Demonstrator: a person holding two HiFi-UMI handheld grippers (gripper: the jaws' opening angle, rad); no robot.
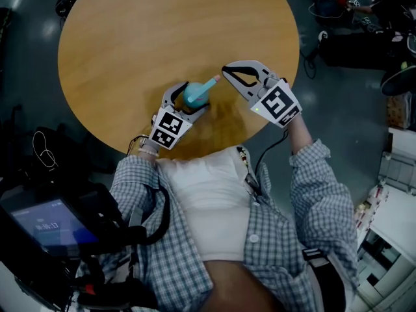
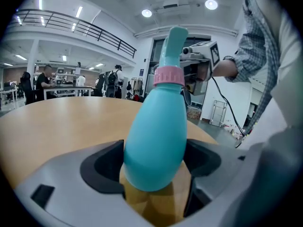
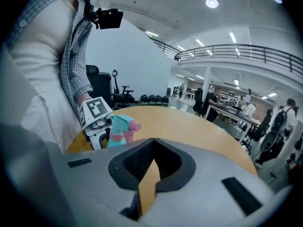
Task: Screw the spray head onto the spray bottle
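Observation:
A teal spray bottle (image 1: 194,96) stands tilted on the round wooden table (image 1: 130,38) near its front edge. Its teal spray head (image 2: 174,41) sits on top above a pink collar (image 2: 168,76). My left gripper (image 1: 188,100) is shut on the bottle's body (image 2: 156,141), one jaw on each side. My right gripper (image 1: 227,71) is to the right of the spray head and apart from it. Its jaws are closed together with nothing between them. In the right gripper view the right gripper (image 3: 150,162) points past the bottle (image 3: 116,132) and the left gripper (image 3: 97,115).
The person's torso (image 1: 208,194) is right against the table's near edge. Black bags and cables (image 1: 364,38) lie on the floor at the upper right. A device with a lit screen (image 1: 45,226) is at the lower left. People sit at desks (image 3: 222,103) far behind.

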